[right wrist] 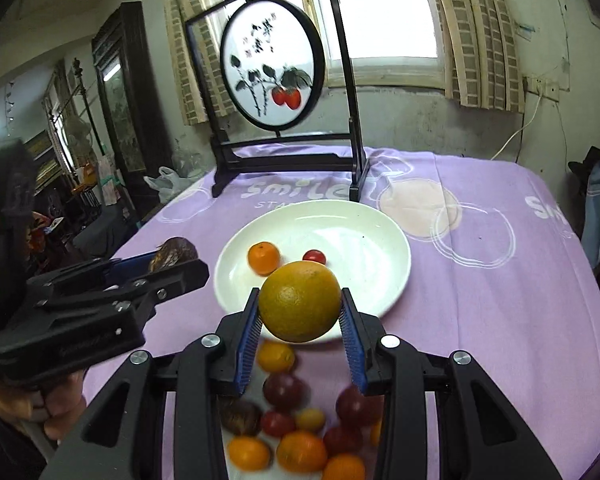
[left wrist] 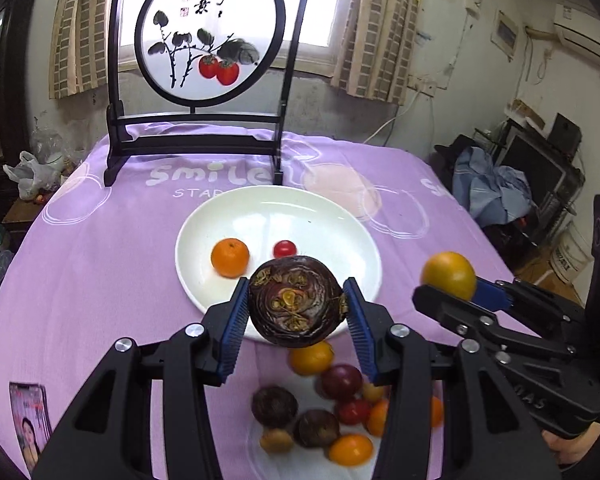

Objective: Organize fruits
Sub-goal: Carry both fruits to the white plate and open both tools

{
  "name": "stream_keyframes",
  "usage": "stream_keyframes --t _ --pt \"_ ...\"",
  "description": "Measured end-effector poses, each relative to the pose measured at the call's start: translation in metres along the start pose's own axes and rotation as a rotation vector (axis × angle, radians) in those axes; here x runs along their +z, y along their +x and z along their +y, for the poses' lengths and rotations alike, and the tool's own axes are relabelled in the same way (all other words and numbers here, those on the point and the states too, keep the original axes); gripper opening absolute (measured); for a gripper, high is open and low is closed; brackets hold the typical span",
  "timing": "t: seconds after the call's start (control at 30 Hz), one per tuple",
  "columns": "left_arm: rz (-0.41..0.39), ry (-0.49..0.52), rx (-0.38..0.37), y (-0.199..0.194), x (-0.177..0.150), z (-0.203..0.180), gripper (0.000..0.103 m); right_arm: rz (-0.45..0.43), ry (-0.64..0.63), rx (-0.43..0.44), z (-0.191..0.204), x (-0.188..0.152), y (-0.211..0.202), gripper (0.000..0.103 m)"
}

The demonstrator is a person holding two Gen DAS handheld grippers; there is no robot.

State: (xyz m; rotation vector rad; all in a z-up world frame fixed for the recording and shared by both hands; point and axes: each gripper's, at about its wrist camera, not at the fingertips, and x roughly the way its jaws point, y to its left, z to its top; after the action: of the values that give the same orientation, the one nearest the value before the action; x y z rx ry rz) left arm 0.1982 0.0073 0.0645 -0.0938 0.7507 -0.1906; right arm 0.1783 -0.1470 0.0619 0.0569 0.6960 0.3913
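Meanwhile, both hands carry fruit toward the plate

Purple tablecloth [left wrist: 100,260] bears the white plate [left wrist: 320,208], placed centrally to collect fruit. Left gripper [left wrist: 296,304] clamps a dark mangosteen [left wrist: 296,300] above its near rim; right gripper [right wrist: 300,308] pinches a yellow orange [right wrist: 300,304]. Loose fruits [right wrist: 292,432] wait below; a tangerine [left wrist: 230,257] and cherry tomato [left wrist: 285,248] sit plated.

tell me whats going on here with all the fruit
A person is sorting fruit with two tools. The left hand-held gripper is shut on a dark purple fruit, and the right hand-held gripper is shut on a yellow-orange citrus. Both are held up near the front rim of the white plate, which already holds a small orange and a cherry tomato. A pile of mixed fruit waits below.
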Motion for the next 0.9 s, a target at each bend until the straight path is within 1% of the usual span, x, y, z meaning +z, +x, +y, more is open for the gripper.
stream_keyframes --t 0.03,0.13,0.27,0.33,0.37,0.4,0.43,0.47,0.5,0.53,0.6,0.67,0.7,0.77,0.83,0.9 --pt "0.013 -0.014 0.018 0.012 0.002 0.005 0.046 0.021 0.013 -0.006 -0.003 0.004 0.016 0.038" --pt "0.072 -0.095 0.019 0.050 -0.001 0.026 0.046 0.077 0.073 -0.014 -0.016 0.005 0.056 0.038" --pt "0.139 -0.116 0.057 0.091 -0.010 0.044 0.046 0.125 0.112 -0.016 -0.024 -0.007 0.091 0.038" --pt "0.164 -0.139 0.050 0.102 -0.016 0.050 0.046 0.148 0.116 -0.010 -0.024 -0.011 0.101 0.039" --pt "0.165 -0.144 0.040 0.106 -0.017 0.052 0.046 0.148 0.120 -0.002 -0.024 -0.011 0.103 0.042" --pt "0.161 -0.140 0.042 0.108 -0.017 0.051 0.046 0.152 0.116 0.008 -0.023 -0.011 0.104 0.052" --pt "0.159 -0.137 0.052 0.110 -0.018 0.050 0.046 0.155 0.099 0.019 -0.020 -0.011 0.103 0.057" --pt "0.151 -0.135 0.053 0.110 -0.019 0.049 0.051 0.145 0.085 0.014 -0.017 -0.011 0.100 0.063" --pt "0.139 -0.134 0.053 0.109 -0.019 0.048 0.058 0.129 0.069 -0.003 -0.014 -0.010 0.096 0.063" --pt "0.125 -0.131 0.058 0.107 -0.019 0.047 0.061 0.124 0.066 -0.010 -0.014 -0.011 0.092 0.063" --pt "0.096 -0.115 0.075 0.098 -0.018 0.046 0.081 0.123 0.085 0.013 -0.017 -0.009 0.086 0.063" --pt "0.041 -0.117 0.097 0.081 -0.018 0.046 0.086 0.117 0.103 0.016 -0.020 -0.008 0.076 0.064" --pt "0.017 -0.114 0.098 0.073 -0.018 0.046 0.089 0.114 0.103 0.011 -0.021 -0.006 0.072 0.067" --pt "-0.020 -0.104 0.106 0.058 -0.016 0.045 0.093 0.105 0.085 0.011 -0.017 -0.004 0.063 0.070" --pt "-0.040 -0.103 0.099 0.046 -0.015 0.045 0.093 0.097 0.043 0.016 -0.009 -0.002 0.053 0.070" --pt "-0.036 -0.105 0.082 0.039 -0.016 0.044 0.095 0.087 -0.005 0.015 0.000 -0.002 0.041 0.070"
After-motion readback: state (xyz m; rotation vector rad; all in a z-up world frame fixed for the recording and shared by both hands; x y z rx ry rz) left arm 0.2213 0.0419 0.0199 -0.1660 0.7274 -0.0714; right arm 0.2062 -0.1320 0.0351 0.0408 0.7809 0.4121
